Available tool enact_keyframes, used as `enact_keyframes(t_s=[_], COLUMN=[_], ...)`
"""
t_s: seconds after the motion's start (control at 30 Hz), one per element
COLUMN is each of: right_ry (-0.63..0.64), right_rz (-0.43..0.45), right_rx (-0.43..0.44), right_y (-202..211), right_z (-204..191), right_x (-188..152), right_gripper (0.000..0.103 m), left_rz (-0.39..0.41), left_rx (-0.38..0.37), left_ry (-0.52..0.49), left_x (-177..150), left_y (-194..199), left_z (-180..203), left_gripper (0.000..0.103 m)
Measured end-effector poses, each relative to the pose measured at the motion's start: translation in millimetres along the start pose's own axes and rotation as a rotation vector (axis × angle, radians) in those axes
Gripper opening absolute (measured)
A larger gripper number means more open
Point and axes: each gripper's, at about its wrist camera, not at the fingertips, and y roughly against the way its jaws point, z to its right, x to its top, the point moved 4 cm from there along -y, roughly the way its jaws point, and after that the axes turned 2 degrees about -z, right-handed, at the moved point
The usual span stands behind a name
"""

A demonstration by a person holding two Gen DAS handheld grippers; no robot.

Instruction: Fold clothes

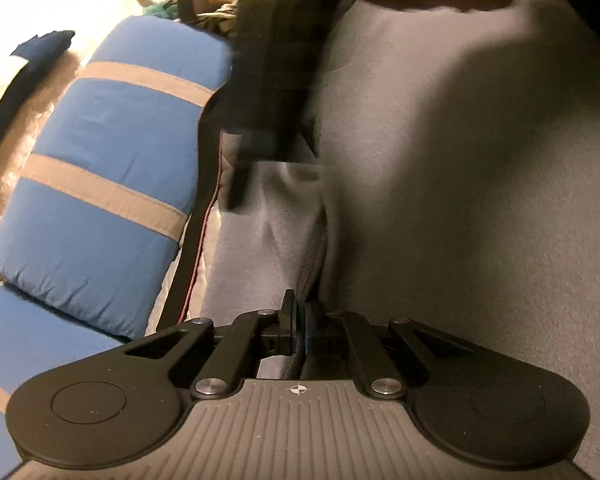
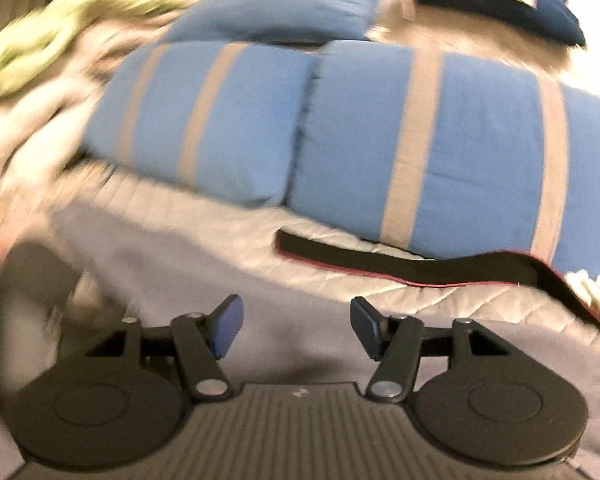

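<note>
Left claw [image 1: 300, 320] pinching grey garment [image 1: 440, 180], fabric bunched, creased.

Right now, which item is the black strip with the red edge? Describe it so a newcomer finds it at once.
Start at the big blue pillows with grey stripes across the bed. Just in front of them, on the white quilted cover, lies the long black strap. It is the only narrow dark band there, flat, wavy, edged in red, unlike the broad grey garment nearer the camera.

The garment [image 1: 440, 184] was plain grey. The pillows [image 2: 440, 132] were bright blue with pale grey stripes, and the strap [image 2: 380, 260] was black with a red edge.
</note>
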Motion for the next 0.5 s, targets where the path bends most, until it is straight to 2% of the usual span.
enact_keyframes(t_s=[0.2, 0.37, 0.43, 0.47, 0.5], right_ry=[-0.096, -0.176, -0.165, -0.159, -0.152], right_rz=[-0.125, -0.306, -0.368, -0.362, -0.356], right_rx=[-0.001, -0.025, -0.035, -0.039, -0.042], right_y=[-76.4, -139.5, -155.9, -156.3, -156.8], right_z=[0.0, 2.6, -0.7, -3.2, -5.8], right_x=[23.2, 21.5, 14.7, 15.9, 17.0], right_gripper=[0.066, 0.061, 0.057, 0.04, 0.004], left_rz=[-0.014, -0.015, -0.016, -0.016, -0.015], left_rx=[0.018, 0.024, 0.027, 0.027, 0.027], left_ry=[-0.025, -0.028, -0.029, -0.029, -0.029], left_x=[1.2, 1.2, 1.2, 1.1, 1.0], left_y=[-2.1, -1.4, -1.2, -1.0, -1.0], left_z=[8.2, 9.9, 10.6, 10.8, 10.9], left_gripper=[0.003, 0.003, 0.003, 0.003, 0.003])
